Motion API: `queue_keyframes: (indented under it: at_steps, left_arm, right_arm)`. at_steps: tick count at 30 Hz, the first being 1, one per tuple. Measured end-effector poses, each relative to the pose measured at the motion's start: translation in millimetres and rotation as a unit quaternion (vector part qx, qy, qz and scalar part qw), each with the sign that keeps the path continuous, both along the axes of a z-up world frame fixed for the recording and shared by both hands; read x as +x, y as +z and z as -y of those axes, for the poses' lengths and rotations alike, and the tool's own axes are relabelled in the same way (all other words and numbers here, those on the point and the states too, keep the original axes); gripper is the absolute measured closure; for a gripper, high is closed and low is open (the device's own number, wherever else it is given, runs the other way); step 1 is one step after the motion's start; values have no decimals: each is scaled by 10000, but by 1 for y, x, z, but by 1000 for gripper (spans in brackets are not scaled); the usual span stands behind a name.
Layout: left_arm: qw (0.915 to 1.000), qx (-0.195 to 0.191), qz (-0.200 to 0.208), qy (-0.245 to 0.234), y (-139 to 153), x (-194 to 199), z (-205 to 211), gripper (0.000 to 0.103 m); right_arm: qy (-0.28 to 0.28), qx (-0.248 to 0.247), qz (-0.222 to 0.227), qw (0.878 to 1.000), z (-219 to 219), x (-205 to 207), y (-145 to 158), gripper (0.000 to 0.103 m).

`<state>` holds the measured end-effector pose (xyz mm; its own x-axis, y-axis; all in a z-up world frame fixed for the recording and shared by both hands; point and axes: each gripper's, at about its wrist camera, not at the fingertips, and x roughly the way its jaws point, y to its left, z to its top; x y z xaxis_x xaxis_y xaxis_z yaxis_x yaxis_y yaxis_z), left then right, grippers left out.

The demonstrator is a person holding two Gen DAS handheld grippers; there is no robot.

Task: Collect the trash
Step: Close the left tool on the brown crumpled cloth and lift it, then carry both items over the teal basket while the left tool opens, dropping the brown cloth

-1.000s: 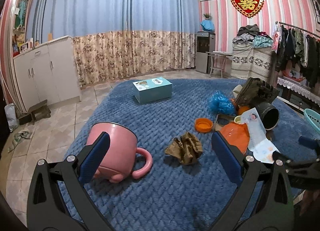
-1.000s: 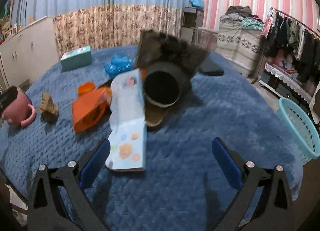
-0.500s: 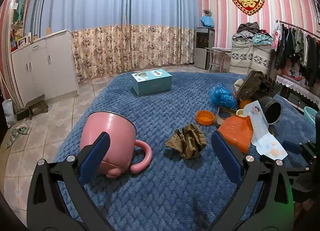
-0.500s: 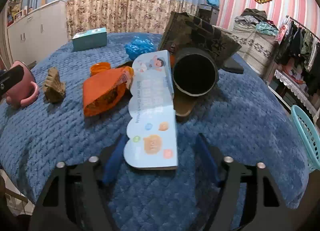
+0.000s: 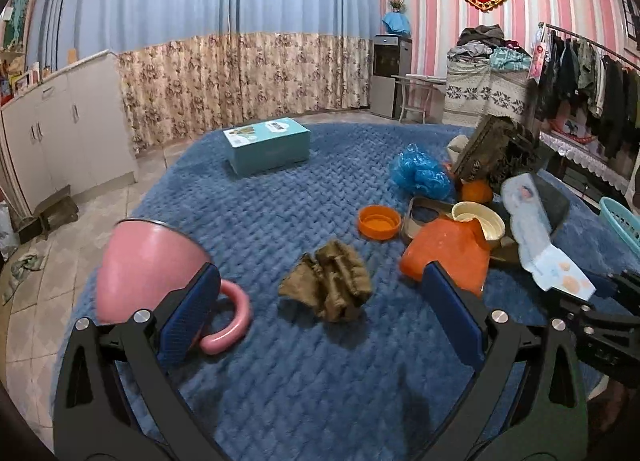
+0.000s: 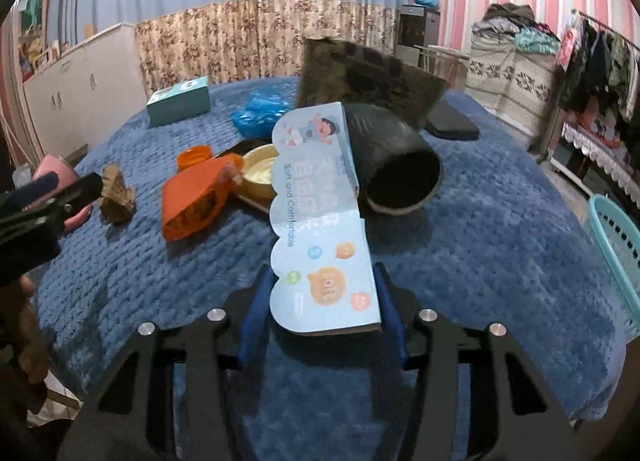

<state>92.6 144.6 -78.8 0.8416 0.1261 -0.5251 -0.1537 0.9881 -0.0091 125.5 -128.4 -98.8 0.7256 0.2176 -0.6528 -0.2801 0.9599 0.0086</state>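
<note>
My right gripper (image 6: 320, 321) is shut on the near end of a light blue cardboard package (image 6: 320, 229), which also shows in the left wrist view (image 5: 540, 237). Its far end leans on a black cup lying on its side (image 6: 396, 169). My left gripper (image 5: 320, 317) is open and empty above the blue blanket, with a crumpled brown paper (image 5: 332, 285) between its fingers. An orange wrapper (image 5: 448, 257), an orange lid (image 5: 379, 222) and a blue plastic bag (image 5: 420, 177) lie further right.
A pink mug (image 5: 152, 265) lies by my left finger. A teal box (image 5: 268, 145) sits at the back. A teal basket (image 6: 616, 253) stands off the bed's right edge. A cream bowl (image 6: 260, 171) and a dark patterned box (image 6: 360, 77) crowd the pile.
My right gripper moved forward and closed on the light blue package's near end. The left gripper drifted slightly nearer the brown paper, still open.
</note>
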Motion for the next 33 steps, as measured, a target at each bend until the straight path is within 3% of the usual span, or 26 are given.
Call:
queue_keyframes:
  at_steps: [5, 7, 8, 11, 12, 21, 27, 33]
  left_arm:
    - [9994, -36, -303, -178, -8, 23, 7, 20]
    - [9982, 6, -534, -269, -12, 33, 10, 39]
    - [9976, 21, -621, -307, -14, 37, 11, 42]
    - [9965, 42, -761, -341, -17, 42, 12, 78]
    - [9965, 23, -767, -338, -17, 41, 12, 81]
    - [9976, 150, -90, -666, 33, 30, 46, 83]
    - [9920, 154, 277, -1225, 61, 50, 111, 83]
    - [9807, 42, 492, -1894, 75, 73, 195, 83]
  right_arm:
    - [-15, 181, 70, 9998, 12, 1, 8, 53]
    - [-6, 242, 103, 9997, 16, 2, 12, 53]
    - [21, 272, 138, 9995, 17, 1, 15, 53]
    - [46, 285, 258, 9993, 21, -1, 24, 53]
    - [43, 304, 282, 9991, 23, -1, 27, 53]
    - [-471, 476, 563, 9962, 81, 0, 56, 53]
    - [-1164, 522, 613, 9899, 144, 6, 60, 53]
    - [-1963, 477, 585, 9776, 214, 12, 63, 53]
